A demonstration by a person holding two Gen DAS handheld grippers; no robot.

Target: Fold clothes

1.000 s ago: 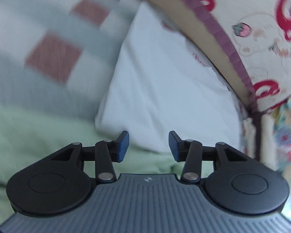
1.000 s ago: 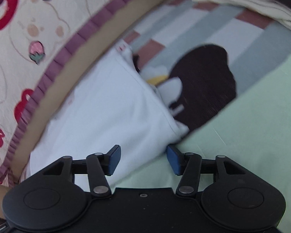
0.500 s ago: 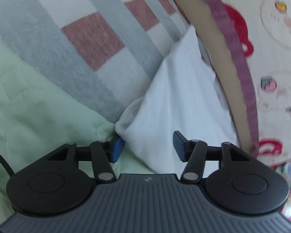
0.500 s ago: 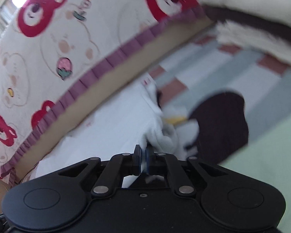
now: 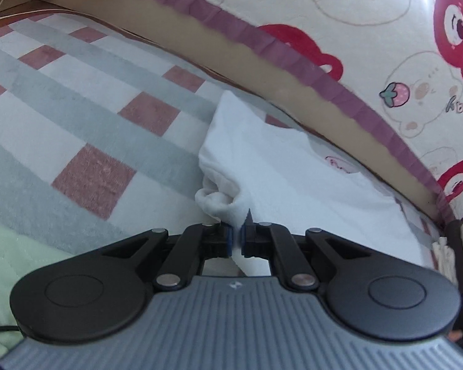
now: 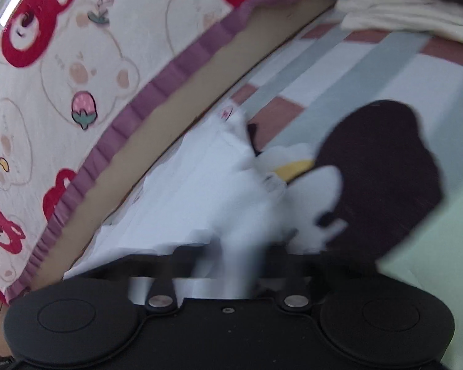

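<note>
Left gripper [image 5: 238, 239] clamped on bunched corner of white garment [image 5: 293, 178], blue pads nearly together with cloth pinched between. Right gripper [image 6: 237, 262] badly blurred; white cloth [image 6: 213, 191] bunched up between its fingers, closure impossible to tell. Garment lying on striped blanket [image 5: 77, 117], pressed up against base of bear-print cover [image 5: 370, 40] with purple ruffle [image 5: 262, 43]. Long axis running parallel to that ruffle edge, roughly left-to-right across left view, diagonal from lower left to upper right in right view. One corner pointing away toward far blanket in left view, opposite end trailing off right near frame edge. Small pink print [image 5: 336, 163] visible on fabric near ruffle side. Dark brown patch [image 6: 376, 178] with yellow and white bits beside garment in right view, touching its edge. Green quilt [image 6: 441, 246] at lower right, also lower left in left view. Folded cream cloth [image 6: 410, 18] well apart, top right.
</note>
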